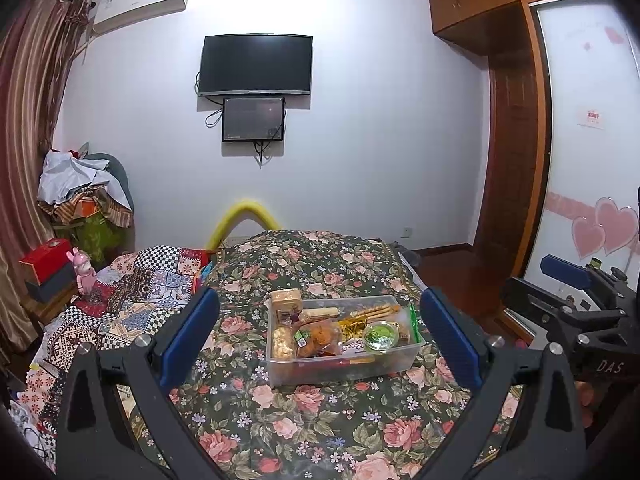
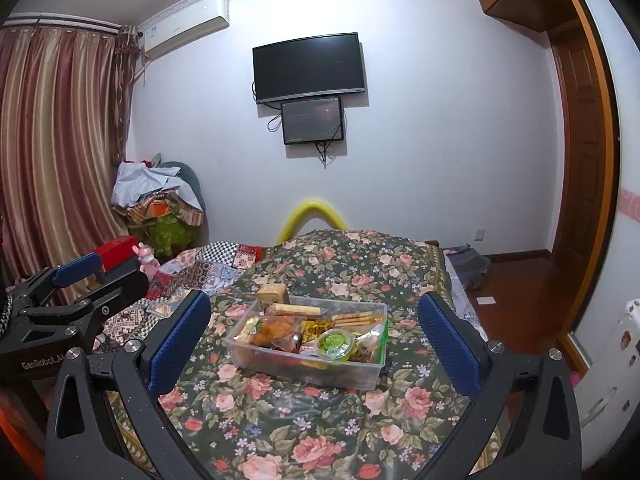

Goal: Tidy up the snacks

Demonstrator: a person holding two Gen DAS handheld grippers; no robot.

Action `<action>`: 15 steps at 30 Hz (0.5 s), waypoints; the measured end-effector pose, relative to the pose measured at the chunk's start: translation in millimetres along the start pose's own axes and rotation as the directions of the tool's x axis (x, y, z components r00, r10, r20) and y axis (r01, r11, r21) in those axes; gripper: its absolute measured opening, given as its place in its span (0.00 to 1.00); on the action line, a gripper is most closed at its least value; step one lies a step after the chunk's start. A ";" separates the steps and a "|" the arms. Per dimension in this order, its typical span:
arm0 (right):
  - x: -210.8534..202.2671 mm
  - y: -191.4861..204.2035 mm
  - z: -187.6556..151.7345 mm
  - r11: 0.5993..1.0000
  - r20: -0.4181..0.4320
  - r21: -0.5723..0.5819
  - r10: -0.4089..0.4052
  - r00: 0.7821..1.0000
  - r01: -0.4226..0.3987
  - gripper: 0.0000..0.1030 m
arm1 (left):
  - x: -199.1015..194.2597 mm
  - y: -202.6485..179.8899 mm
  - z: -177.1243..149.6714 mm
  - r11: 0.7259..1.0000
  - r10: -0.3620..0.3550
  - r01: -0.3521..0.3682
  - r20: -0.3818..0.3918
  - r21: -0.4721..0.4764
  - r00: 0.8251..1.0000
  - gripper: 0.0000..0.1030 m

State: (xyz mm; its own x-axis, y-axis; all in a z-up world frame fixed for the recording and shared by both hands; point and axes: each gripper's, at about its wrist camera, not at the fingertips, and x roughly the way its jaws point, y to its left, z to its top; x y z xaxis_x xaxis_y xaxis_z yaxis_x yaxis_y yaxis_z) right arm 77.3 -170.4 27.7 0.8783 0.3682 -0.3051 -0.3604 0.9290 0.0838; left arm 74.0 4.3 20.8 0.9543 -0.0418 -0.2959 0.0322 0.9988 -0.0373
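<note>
A clear plastic bin (image 1: 280,376) sits on the floral bedspread (image 1: 304,432), filled with several snacks: a green-lidded cup (image 1: 380,335), an orange snack bag (image 1: 318,334), biscuit sticks (image 1: 374,312) and a wafer pack (image 1: 285,300) at its far left corner. The bin also shows in the right wrist view (image 2: 352,378), with the green-lidded cup (image 2: 336,344). My left gripper (image 1: 320,340) is open and empty, held back from the bin. My right gripper (image 2: 316,340) is open and empty, also short of the bin. Each gripper shows at the edge of the other's view.
A patchwork quilt (image 1: 132,292) lies left of the floral spread. Red and grey boxes (image 1: 44,268) and a pink toy (image 1: 82,268) stand at the left. A clothes pile (image 1: 84,196) fills the corner. A wardrobe (image 1: 516,152) and wooden floor (image 1: 452,276) are on the right.
</note>
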 end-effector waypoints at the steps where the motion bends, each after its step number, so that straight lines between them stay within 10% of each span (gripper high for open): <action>1: -0.5 0.3 0.1 1.000 0.000 -0.001 -0.002 1.000 0.002 1.00 | 0.4 0.2 -0.3 1.000 0.000 0.000 0.000 0.000 1.000 0.99; 15: 0.3 0.3 -1.1 1.000 -0.009 0.002 -0.010 1.000 0.010 1.00 | 0.8 -1.9 -1.7 1.000 -0.007 0.007 -0.003 -0.004 1.000 0.99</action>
State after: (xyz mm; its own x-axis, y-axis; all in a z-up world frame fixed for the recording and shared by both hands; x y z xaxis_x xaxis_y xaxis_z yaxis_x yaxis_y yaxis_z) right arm 77.1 -170.0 26.6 0.8790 0.3586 -0.3142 -0.3511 0.9327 0.0823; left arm 74.2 2.3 19.0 0.9533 -0.0487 -0.2981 0.0374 0.9983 -0.0436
